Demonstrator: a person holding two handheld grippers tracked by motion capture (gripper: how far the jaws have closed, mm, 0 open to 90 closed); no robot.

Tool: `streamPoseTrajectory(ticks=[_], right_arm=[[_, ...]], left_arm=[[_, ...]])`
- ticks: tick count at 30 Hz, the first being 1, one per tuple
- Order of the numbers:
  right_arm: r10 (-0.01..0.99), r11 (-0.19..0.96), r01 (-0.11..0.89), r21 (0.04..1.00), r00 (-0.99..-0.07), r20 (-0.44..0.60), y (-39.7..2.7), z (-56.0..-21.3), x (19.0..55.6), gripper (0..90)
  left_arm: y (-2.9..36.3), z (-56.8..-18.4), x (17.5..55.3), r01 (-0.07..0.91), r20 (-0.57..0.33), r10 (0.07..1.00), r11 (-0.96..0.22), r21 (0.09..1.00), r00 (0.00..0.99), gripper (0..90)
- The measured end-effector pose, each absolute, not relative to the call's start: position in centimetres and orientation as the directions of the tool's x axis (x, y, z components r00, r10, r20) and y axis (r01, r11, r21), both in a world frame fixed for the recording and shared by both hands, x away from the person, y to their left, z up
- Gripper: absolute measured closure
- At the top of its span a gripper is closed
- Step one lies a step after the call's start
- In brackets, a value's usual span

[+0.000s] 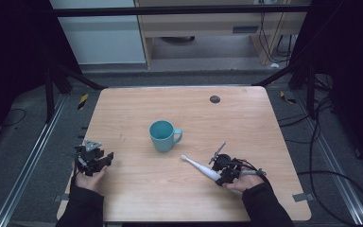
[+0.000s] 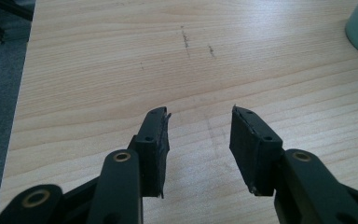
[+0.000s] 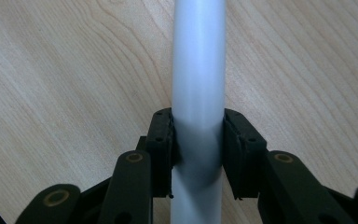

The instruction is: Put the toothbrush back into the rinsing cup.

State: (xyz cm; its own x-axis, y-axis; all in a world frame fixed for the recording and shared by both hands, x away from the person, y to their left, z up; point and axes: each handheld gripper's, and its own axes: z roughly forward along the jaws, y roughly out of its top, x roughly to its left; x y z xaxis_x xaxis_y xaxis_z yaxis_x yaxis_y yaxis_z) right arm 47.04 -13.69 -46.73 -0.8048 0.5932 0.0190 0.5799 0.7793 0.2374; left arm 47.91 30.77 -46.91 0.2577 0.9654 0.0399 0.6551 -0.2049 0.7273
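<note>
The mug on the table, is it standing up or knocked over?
Upright. In the high view the teal mug stands on its base on the table, round mouth facing up, handle out to its right.

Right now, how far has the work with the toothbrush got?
Early stage. Done: the right gripper has its jaws pressed on the white electric toothbrush, which lies on the table. In hand: that grasp. Left: lifting it; the teal mug looks empty. The left gripper waits open.

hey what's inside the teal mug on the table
From the high view, the teal mug shows only its own teal inner wall through the open mouth; nothing sticks out above the rim. Its bottom is hidden by the near wall, so a small item there cannot be ruled out.
</note>
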Motion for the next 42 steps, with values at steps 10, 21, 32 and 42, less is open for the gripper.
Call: streamPoseTrajectory(ticks=[10,21,32,42], right_arm=[[0.624,0.756,0.606,0.246,-0.781,0.008,-13.3,-46.8,46.9,66.4],[0.669,0.664,0.625,0.41,-0.741,0.047,-14.8,-44.2,46.9,66.4],[0.666,0.579,0.582,0.571,-0.742,0.081,-15.7,-41.6,46.4,66.4],[0.69,0.474,0.547,0.69,-0.717,0.095,-15.5,-39.9,46.9,66.4]], left_arm=[[30.8,-46.9,47.9,0.653,0.041,0.965,-0.205,0.729,0.258,56.3],[30.8,-46.8,47.9,0.652,0.04,0.967,-0.201,0.731,0.253,56.4],[30.9,-46.8,47.8,0.648,0.042,0.967,-0.2,0.735,0.251,56.4],[30.9,-46.7,47.8,0.642,0.041,0.967,-0.198,0.74,0.251,56.3]])
